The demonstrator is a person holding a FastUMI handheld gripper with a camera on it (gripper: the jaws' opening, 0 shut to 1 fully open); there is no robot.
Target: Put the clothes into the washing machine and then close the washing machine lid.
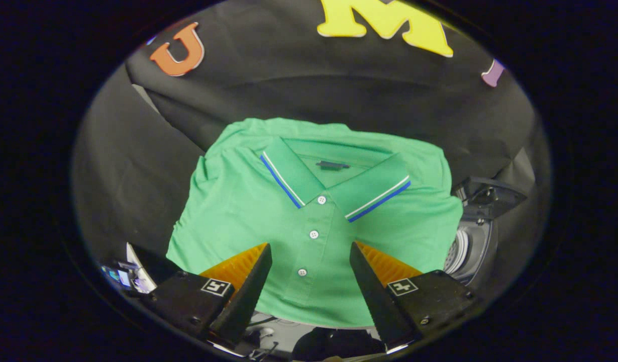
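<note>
A folded green polo shirt (309,216) with a blue-and-white striped collar and white buttons lies flat just ahead of my gripper (310,254). The shirt's button placket runs down between the two fingers. My fingers stand wide apart above the shirt's lower part, pressing on nothing. To the right of the shirt, partly hidden under its edge, is the washing machine (472,241) with its dark raised lid (490,193) and a ribbed pale drum rim showing.
Black cloth covers the surface (128,181) to the left of the shirt and the wall behind. A small pale object (133,274) lies at the left beside the left finger. Cables and dark gear (299,339) sit below the shirt's near edge.
</note>
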